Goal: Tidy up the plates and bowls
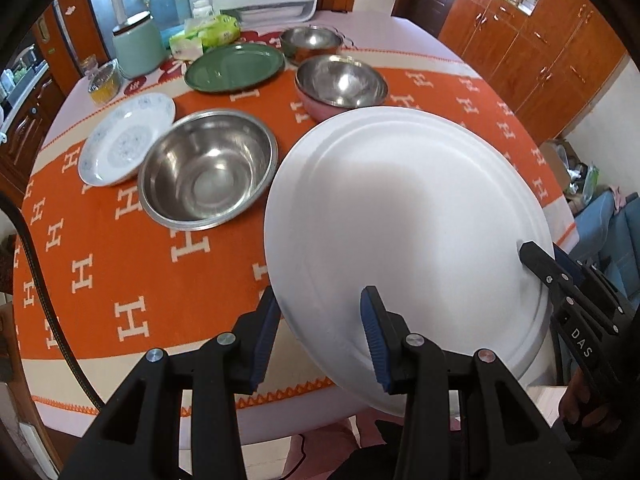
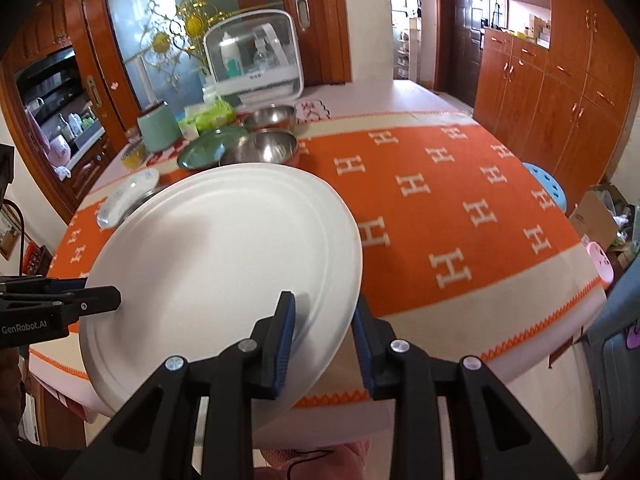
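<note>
I had the big white plate (image 1: 404,240) lifted clear of the surface (image 1: 132,280), tilted, its rim pinched on opposite sides by both tongs. My left tongs (image 1: 320,340) straddled the near-left edge and my right tongs (image 2: 324,336) clamped the other edge, each shut on the rim. It looked rigid, smooth and breakable, probably slippery, so the rim seemed the only sensible hold. Beyond my left tongs sat a large steel bowl (image 1: 208,168), and further off the patterned dish (image 1: 126,142).
</note>
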